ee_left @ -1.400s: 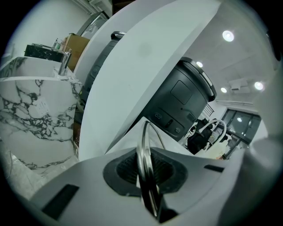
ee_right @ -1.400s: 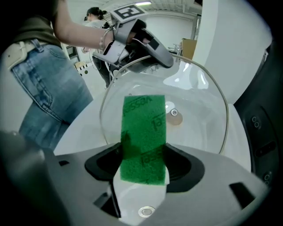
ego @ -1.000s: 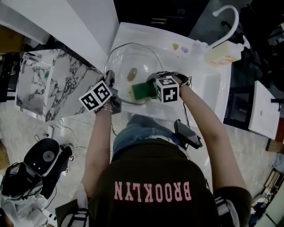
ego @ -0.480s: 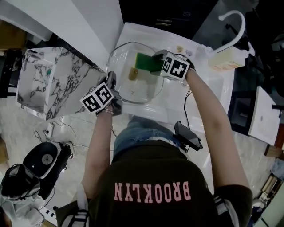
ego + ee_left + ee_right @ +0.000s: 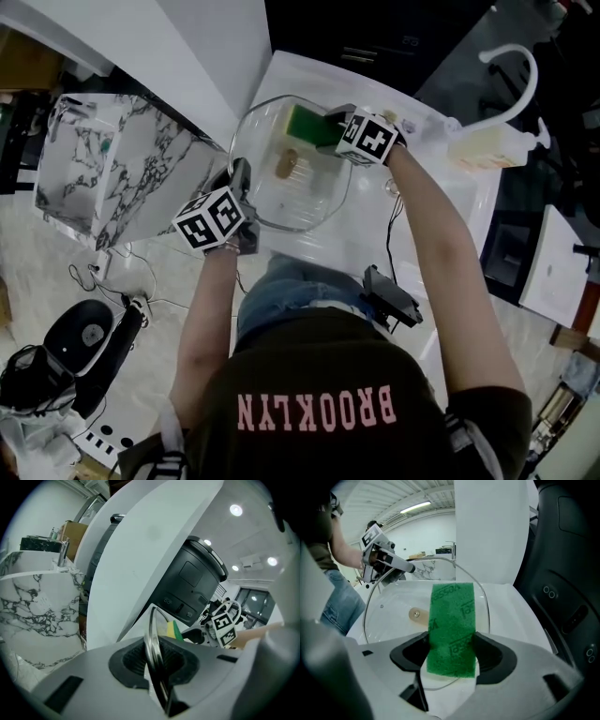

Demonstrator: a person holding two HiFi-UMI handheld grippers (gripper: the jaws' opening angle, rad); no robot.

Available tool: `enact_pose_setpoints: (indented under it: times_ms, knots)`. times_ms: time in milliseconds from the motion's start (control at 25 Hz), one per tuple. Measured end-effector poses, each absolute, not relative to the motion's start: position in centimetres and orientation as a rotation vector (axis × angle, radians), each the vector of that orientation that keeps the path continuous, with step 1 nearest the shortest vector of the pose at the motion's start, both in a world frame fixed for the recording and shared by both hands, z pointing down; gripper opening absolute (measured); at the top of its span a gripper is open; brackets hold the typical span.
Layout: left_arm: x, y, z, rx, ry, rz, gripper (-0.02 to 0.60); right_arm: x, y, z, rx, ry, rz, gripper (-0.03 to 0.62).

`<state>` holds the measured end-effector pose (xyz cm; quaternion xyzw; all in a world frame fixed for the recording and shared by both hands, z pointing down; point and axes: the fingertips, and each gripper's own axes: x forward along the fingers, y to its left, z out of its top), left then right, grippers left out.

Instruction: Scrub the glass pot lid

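Marble-veined block left of L gripper. L jaws narrow, clamped on metal rim of glass pot lid at its near edge. Lid lies betw both grippers, over white counter. Brown knob at lid centre. R gripper pinches green scouring sponge, pad on lid's far part. Soap bottle well right of R gripper.

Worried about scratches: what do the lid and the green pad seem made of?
Lid: clear glossy glass, since the white surface shows through; its rim looks like polished metal. Green pad: matte, coarse fibrous scourer, probably synthetic, backed by yellow foam.
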<state>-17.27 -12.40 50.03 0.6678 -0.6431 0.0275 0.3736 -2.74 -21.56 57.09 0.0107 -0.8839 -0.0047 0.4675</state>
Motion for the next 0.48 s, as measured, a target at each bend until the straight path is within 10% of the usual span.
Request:
enact_pose_setpoints:
  times_ms: [480]
  knots:
    - [-17.4,-13.0,49.6,1.691,-1.723,0.079,0.026,-0.1,-19.6,57.8,0.036,-2.256,0.009,0.282]
